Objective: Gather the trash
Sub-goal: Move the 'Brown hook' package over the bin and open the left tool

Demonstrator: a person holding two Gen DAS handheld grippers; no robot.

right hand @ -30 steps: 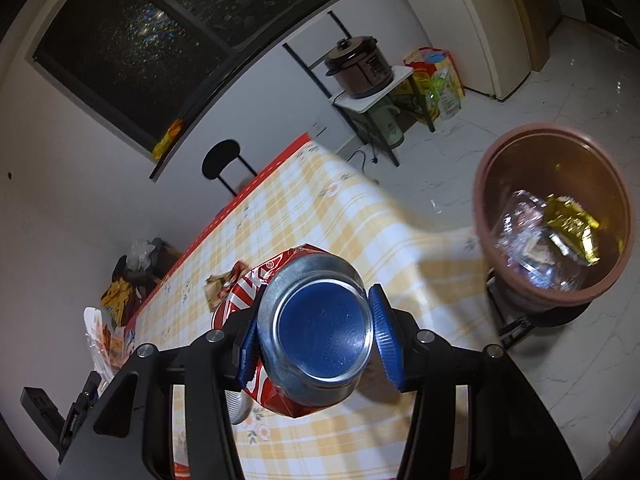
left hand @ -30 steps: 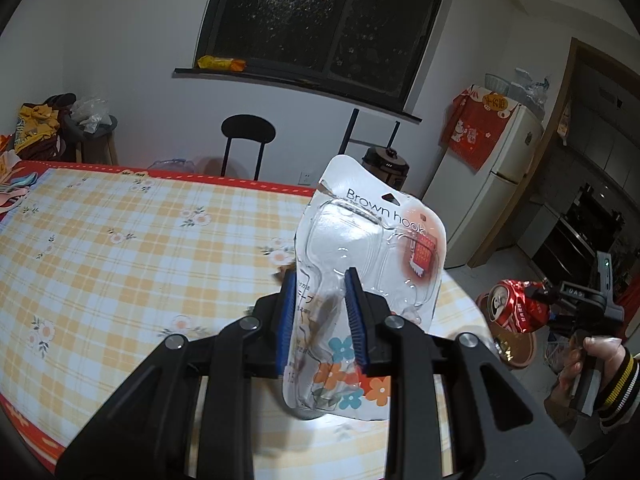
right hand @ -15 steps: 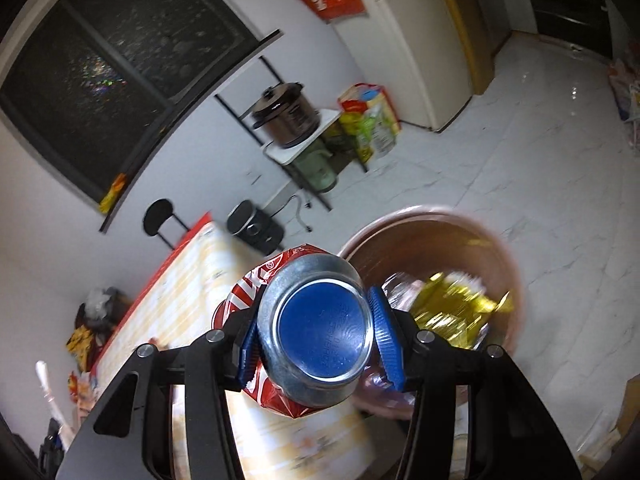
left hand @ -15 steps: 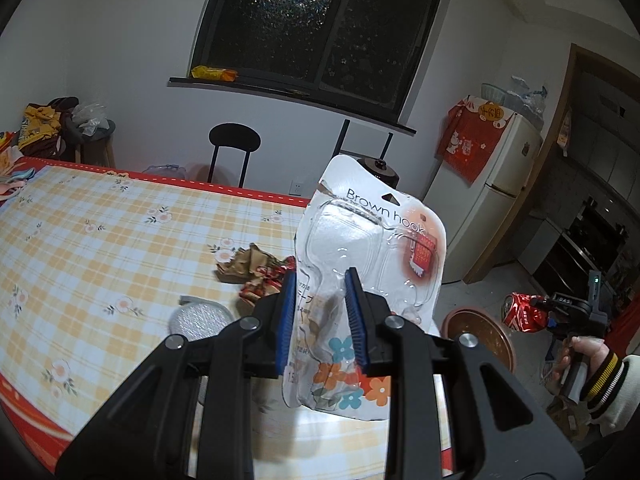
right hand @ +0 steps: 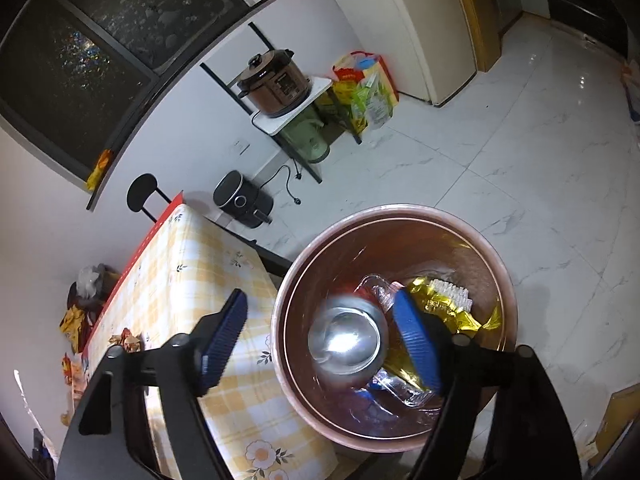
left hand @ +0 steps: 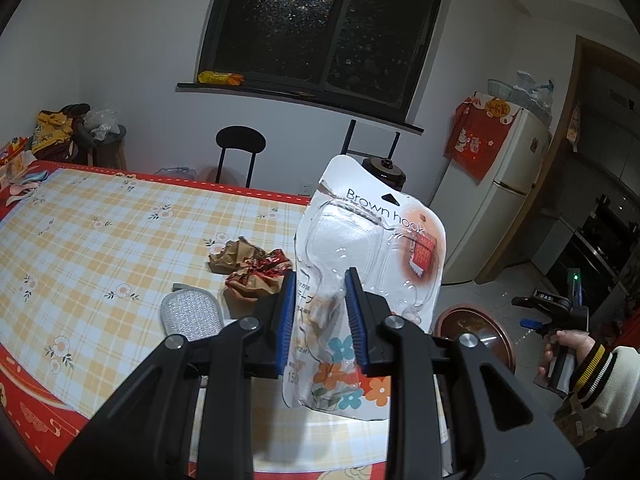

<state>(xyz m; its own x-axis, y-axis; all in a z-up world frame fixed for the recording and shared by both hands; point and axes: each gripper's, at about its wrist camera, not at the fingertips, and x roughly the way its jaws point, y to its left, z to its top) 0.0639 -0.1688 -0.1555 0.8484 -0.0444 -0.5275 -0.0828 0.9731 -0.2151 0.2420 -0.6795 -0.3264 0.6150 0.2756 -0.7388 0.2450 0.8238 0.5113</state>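
My left gripper (left hand: 320,308) is shut on a clear "Brown hook" blister pack (left hand: 372,248) and holds it upright above the table's right end. My right gripper (right hand: 320,328) is open above the brown trash bin (right hand: 400,216). The red soda can (right hand: 346,338) is free of the pads and inside the bin, blurred, among a gold wrapper (right hand: 448,308) and clear plastic. The bin (left hand: 472,332) and the right gripper (left hand: 548,312) also show at the right of the left wrist view.
Crumpled red and brown wrappers (left hand: 252,268) and a silver mesh piece (left hand: 192,316) lie on the checked tablecloth (left hand: 100,240). A chair (left hand: 240,148) stands behind the table. A rice cooker (right hand: 276,84), an air fryer (right hand: 244,200) and a fridge (right hand: 436,28) stand by the wall.
My right gripper opened over the bin and let go of the can, which dropped in. My left gripper still holds the blister pack and has drawn back from the table.
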